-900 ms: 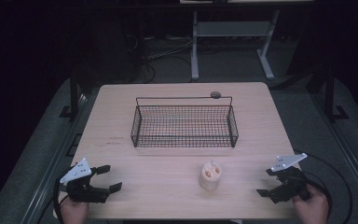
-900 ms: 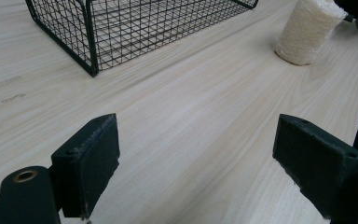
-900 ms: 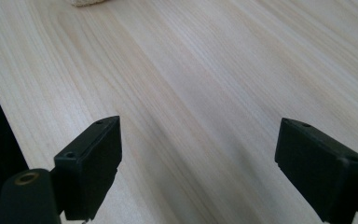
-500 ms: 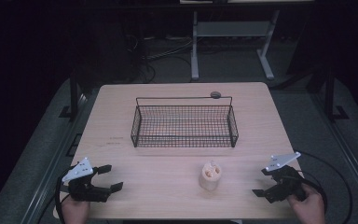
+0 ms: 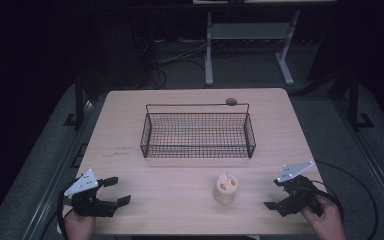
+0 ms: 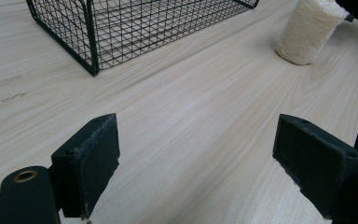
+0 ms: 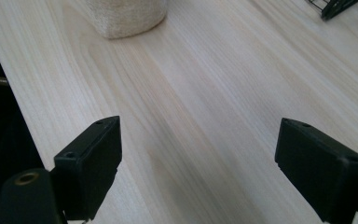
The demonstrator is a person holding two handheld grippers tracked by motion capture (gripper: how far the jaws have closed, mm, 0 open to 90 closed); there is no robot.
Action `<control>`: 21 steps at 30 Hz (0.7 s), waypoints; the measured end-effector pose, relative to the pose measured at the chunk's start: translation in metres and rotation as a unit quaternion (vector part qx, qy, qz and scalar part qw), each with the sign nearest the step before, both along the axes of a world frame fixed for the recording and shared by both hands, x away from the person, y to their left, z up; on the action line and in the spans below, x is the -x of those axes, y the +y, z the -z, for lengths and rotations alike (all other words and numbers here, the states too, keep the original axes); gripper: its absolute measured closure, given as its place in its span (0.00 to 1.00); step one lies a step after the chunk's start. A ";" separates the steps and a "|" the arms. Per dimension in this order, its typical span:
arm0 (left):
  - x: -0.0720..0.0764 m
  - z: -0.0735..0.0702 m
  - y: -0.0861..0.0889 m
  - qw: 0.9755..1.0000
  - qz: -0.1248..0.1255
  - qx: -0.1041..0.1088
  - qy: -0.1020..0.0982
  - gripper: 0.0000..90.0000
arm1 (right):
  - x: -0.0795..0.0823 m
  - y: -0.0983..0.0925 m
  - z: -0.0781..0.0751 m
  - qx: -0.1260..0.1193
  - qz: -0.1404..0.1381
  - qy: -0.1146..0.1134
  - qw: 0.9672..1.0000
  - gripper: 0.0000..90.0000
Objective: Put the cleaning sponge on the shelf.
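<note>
Dark room, cables on the floor beyond; pale wood counter [image 5: 180,200] in the light.

Item 1: loofah [image 5: 226,188], a short pale cylinder, upright on the counter's near half, in front of the basket's right end and apart from it. Nothing touches it.

Item 2: wire basket [image 5: 198,131], black, mid-counter, seemingly empty.

Item 3: right claw [image 5: 275,197], jaws spread wide, low at the near right edge, well right of the loofah. In its own view the loofah [image 7: 127,17] sits ahead and left of centre.

Item 4: left claw [image 5: 117,191], jaws spread wide, holding nothing, at the near left corner, far from the loofah [image 6: 307,30].

Risks, as judged:
- Loofah looks light and springy; a jaw nudging it off-centre would likely tip or roll it.
- Hard squeeze may deform it so it slips out during a lift.
- Basket wall is tall; a low carry could snag the rim.
</note>
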State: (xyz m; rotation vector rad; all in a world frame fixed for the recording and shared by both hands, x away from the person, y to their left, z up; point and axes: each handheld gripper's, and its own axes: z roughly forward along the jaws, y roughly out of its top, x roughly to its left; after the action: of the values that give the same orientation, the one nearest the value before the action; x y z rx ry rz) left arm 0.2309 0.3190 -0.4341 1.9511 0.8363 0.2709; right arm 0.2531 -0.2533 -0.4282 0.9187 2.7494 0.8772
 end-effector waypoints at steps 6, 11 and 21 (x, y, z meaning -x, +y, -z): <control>0.001 0.000 0.002 1.000 -0.003 0.002 -0.001 0.15 | 0.001 0.008 -0.003 0.003 -0.016 0.003 1.000 0.16; 0.001 0.000 0.003 1.000 -0.004 0.001 -0.001 0.15 | 0.002 0.012 -0.006 0.005 -0.028 0.004 1.000 0.16; 0.001 0.000 0.002 1.000 -0.003 0.001 -0.001 0.15 | 0.000 0.026 -0.009 0.012 -0.047 0.010 0.999 0.16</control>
State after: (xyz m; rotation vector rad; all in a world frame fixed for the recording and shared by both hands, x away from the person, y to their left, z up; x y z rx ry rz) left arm 0.2300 0.3205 -0.4345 1.9462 0.8409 0.2745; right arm 0.2532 -0.2278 -0.4190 0.8049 2.8335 0.8530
